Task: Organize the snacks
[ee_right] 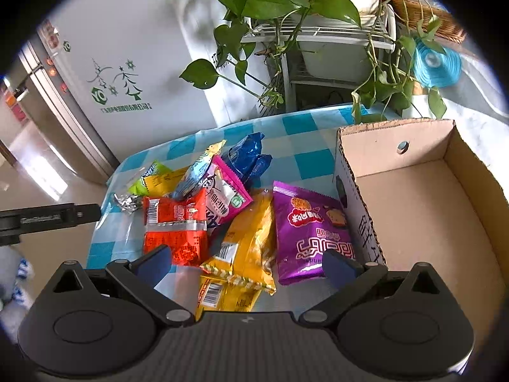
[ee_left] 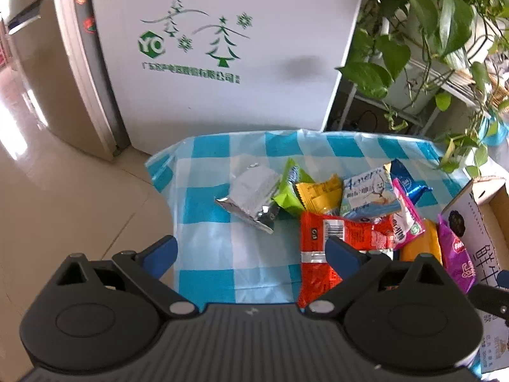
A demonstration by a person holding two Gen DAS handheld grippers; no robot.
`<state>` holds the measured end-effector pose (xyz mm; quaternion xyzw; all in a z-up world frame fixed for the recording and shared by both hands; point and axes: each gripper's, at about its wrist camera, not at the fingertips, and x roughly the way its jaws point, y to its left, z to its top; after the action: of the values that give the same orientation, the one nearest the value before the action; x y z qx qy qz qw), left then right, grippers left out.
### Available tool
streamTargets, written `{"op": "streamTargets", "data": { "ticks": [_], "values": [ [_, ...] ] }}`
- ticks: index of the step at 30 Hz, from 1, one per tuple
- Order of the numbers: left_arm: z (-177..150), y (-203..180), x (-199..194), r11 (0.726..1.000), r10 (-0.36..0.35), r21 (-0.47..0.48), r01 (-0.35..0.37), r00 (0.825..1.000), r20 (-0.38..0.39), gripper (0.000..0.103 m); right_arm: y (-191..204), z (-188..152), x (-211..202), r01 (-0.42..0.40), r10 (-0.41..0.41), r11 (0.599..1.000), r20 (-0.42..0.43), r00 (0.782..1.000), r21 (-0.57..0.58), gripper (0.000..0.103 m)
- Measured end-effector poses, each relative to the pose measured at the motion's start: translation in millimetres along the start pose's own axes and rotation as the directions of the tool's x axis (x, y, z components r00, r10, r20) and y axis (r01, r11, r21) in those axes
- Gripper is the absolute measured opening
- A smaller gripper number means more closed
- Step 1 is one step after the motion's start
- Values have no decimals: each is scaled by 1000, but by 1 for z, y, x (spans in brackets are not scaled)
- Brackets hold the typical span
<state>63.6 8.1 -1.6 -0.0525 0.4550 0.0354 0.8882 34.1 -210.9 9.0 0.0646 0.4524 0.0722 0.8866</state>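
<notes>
My left gripper (ee_left: 251, 254) is matte black plastic, with a ribbed central block across the bottom of the view, a small pale mark at its twelve o'clock edge. At nine and three o'clock of that block sit two rounded housings, each with a shallow oval recess and a triangular cut-out above it. Black link bars run to my fingers (ee_left: 160, 253), which wear blue pads; silver rivets cap the joints. My right gripper (ee_right: 245, 259) is built the same: black ribbed body, twin domed housings, silver pins, blue-padded fingers (ee_right: 152, 262). At nine o'clock in its view, a black bar carries faint lettering I cannot read.
</notes>
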Motion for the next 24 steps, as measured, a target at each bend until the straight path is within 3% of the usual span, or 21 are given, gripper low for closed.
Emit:
{"op": "streamTargets", "data": {
  "ticks": [4, 10, 24],
  "values": [
    [-2, -13, 11, 996, -86, -5, 86, 996, -39, 99, -7, -3, -3, -12, 12, 1000, 0, 1000, 18, 103],
    [-2, -45, 27, 990, -134, 37, 137, 988, -73, 99, -8, -6, -4, -10, 10, 1000, -4, 1000, 14, 100],
    [-8, -80, 67, 986, -150, 45, 158, 977, -150, 99, -16, -4, -1, -21, 22, 996, -20, 1000, 91, 98]
  ]
}}
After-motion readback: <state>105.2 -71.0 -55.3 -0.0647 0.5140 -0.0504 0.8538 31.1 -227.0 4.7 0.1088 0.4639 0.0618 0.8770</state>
